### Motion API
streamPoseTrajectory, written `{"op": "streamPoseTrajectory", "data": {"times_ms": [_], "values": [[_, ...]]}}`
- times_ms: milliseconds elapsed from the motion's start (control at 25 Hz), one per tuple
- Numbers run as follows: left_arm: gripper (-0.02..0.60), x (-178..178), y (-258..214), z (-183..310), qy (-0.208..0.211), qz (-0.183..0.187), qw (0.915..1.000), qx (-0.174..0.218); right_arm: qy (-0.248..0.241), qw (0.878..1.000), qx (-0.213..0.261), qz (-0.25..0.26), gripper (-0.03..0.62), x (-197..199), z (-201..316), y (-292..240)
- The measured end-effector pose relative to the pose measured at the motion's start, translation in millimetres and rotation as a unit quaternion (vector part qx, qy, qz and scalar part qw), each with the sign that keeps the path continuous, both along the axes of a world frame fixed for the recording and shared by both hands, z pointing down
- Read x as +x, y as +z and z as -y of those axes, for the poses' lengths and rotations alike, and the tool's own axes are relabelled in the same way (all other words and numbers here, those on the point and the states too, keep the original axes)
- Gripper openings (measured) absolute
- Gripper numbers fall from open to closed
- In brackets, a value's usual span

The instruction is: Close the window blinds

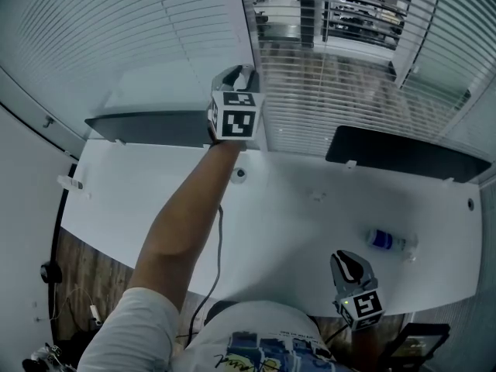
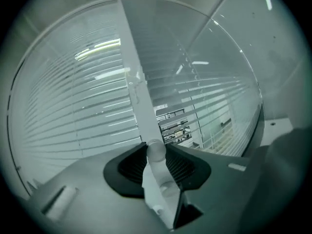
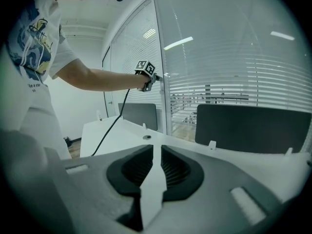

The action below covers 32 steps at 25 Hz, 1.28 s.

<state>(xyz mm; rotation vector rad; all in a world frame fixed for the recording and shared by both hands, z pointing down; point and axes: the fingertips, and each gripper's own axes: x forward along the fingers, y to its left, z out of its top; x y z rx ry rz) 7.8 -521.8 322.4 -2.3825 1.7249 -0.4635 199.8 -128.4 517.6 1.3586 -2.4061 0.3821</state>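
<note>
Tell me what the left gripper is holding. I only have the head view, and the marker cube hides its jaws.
Observer: The left gripper is shut on the blinds' clear wand, which runs between its jaws.
Operator: Report the right gripper's jaws too.
Observer: The right gripper holds nothing; its jaws stand a narrow gap apart, and the white desk shows through the gap.

There are two claws, a left claw (image 1: 245,71) and a right claw (image 1: 346,260). One blind wand (image 2: 157,177) shows, and two blinds: a left blind (image 1: 116,29) and a right blind (image 1: 341,84). One bench (image 1: 294,215) carries two dark panels (image 1: 147,128) (image 1: 403,155), one bottle (image 1: 387,241), two grommets (image 1: 240,173) (image 1: 470,204) and one cable (image 1: 218,239).
</note>
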Motion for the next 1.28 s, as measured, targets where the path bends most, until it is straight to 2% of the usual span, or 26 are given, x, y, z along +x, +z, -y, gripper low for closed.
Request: {"op": "streamPoseTrajectory", "data": {"times_ms": [240,320,480,560,600,760,920,960,1040,1080,1160,1280], "values": [[0.124,-5,0,1,-0.006,-0.115,0.9928,-0.035,0.0,1.0,0.003,0.003,0.037,0,3,1],[0.124,-6,1,1,-0.006,-0.161,0.9855,-0.051,0.0,1.0,0.003,0.003,0.037,2,2,2],[0.124,-6,4,3,0.001,-0.251,0.9644,-0.082,0.002,1.0,0.003,0.003,0.037,3,3,1],[0.124,-7,4,3,0.002,-0.27,0.9588,-0.087,0.002,1.0,0.004,0.003,0.037,3,3,1],[0.124,-7,3,3,0.002,-0.264,0.9608,-0.085,0.003,1.0,0.003,0.002,0.037,3,2,3],[0.129,-6,2,-1,-0.001,-0.163,0.9851,-0.055,0.003,1.0,0.001,0.004,0.037,5,-1,6],[0.178,-6,1,-6,0.012,-0.094,0.9951,-0.027,0.003,1.0,0.004,0.003,0.037,3,0,0],[0.181,-6,0,-7,0.015,-0.07,0.9973,-0.019,0.003,1.0,0.004,0.003,0.037,4,0,-1],[0.181,-5,1,-9,0.018,0.003,0.9998,0.0,0.003,1.0,0.003,0.003,0.037,4,0,0],[0.181,-4,2,-9,0.02,0.049,0.9985,0.01,0.003,1.0,0.003,0.002,0.037,5,0,0],[0.181,-1,4,-8,0.027,0.14,0.9892,0.035,0.003,1.0,0.002,0.003,0.037,4,1,0],[0.179,3,5,-7,0.039,0.252,0.9644,0.071,0.001,1.0,0.002,0.004,0.037,3,1,-1]]}}
